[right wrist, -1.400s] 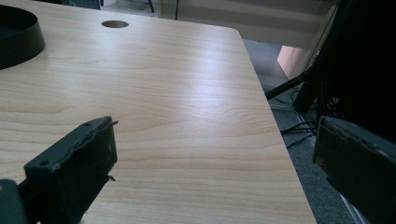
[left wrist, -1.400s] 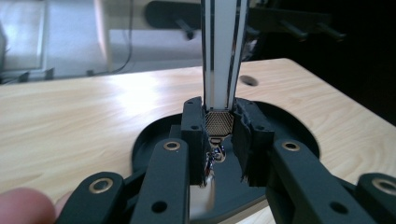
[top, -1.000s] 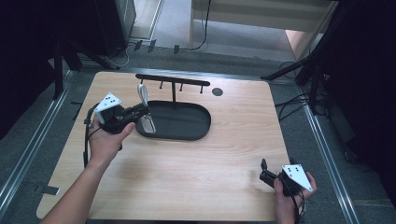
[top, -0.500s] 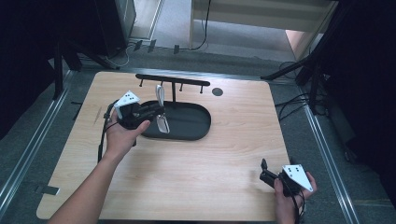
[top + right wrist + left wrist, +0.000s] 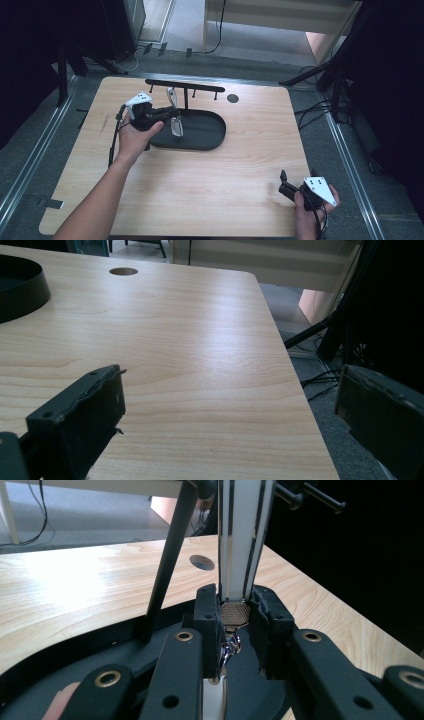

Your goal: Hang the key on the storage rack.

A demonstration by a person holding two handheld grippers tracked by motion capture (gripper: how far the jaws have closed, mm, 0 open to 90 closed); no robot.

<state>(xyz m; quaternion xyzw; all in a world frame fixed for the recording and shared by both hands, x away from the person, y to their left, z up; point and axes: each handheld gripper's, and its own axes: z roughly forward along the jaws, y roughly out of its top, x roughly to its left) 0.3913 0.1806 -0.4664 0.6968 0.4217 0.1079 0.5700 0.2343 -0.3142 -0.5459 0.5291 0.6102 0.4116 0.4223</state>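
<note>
My left gripper [image 5: 169,118] is shut on a silver metal utensil [image 5: 173,111] over the left part of a black oval tray [image 5: 206,135]. The utensil stands nearly upright, with its upper end near the rack's black crossbar [image 5: 200,86]. In the left gripper view the pads [image 5: 209,625] pinch the utensil's flat striped handle [image 5: 242,540], which rises toward the pegs [image 5: 310,495] beside the slanted rack post [image 5: 167,560]. My right gripper [image 5: 283,183] rests near the table's front right corner. Its jaws stand wide apart [image 5: 230,420] over bare wood.
The light wood table [image 5: 250,160] has a round hole [image 5: 232,98] behind the tray. Its right edge [image 5: 295,370] drops to grey floor with cables and black stand legs. A pale cabinet stands beyond the far edge.
My left gripper has carried the utensil to the right, from the tray's left end to just beside the rack post. The right gripper has stayed in place.
</note>
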